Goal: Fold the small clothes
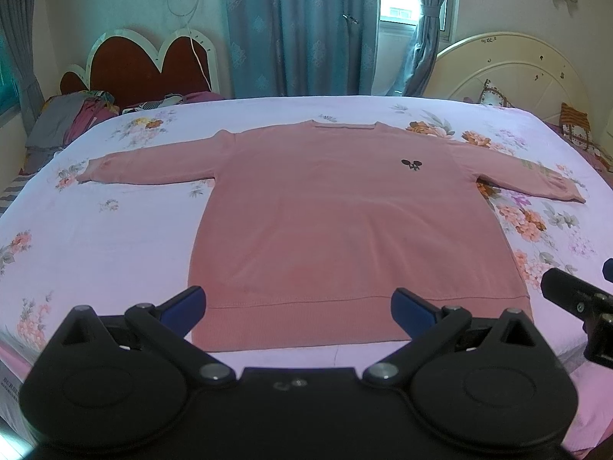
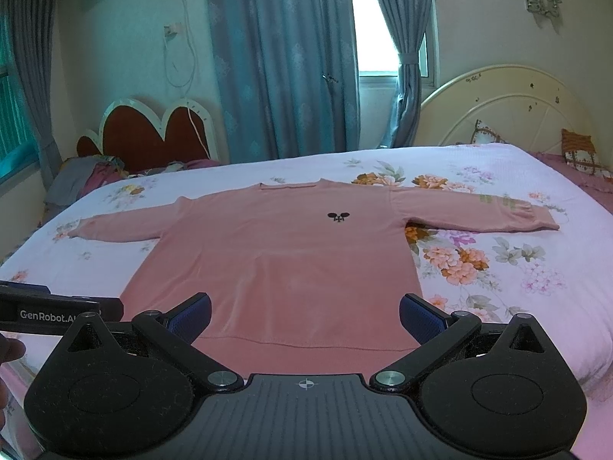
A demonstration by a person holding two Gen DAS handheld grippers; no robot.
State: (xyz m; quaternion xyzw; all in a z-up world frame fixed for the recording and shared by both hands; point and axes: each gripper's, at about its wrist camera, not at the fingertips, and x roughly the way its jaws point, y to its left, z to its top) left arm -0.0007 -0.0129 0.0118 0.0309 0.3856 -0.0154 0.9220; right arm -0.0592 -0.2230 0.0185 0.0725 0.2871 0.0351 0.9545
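A pink long-sleeved sweater point(image 1: 345, 226) point(image 2: 283, 268) lies flat and face up on the bed, both sleeves spread out sideways, a small dark emblem point(image 1: 411, 164) on the chest. Its ribbed hem point(image 1: 306, 322) faces me. My left gripper point(image 1: 299, 308) hovers open just above the hem, nothing between its blue pads point(image 1: 187, 304). My right gripper point(image 2: 305, 316) is also open over the hem, a little further right, and holds nothing. The right gripper's body point(image 1: 578, 299) shows at the right edge of the left wrist view; the left one point(image 2: 53, 312) appears at the left of the right wrist view.
The bed carries a white floral sheet point(image 1: 107, 237). A heap of clothes point(image 1: 72, 119) lies at its far left by a red heart-shaped headboard point(image 1: 153, 65). A cream headboard point(image 2: 509, 111) with cushions point(image 2: 578, 151) stands on the right. Blue curtains point(image 2: 283, 57) hang behind.
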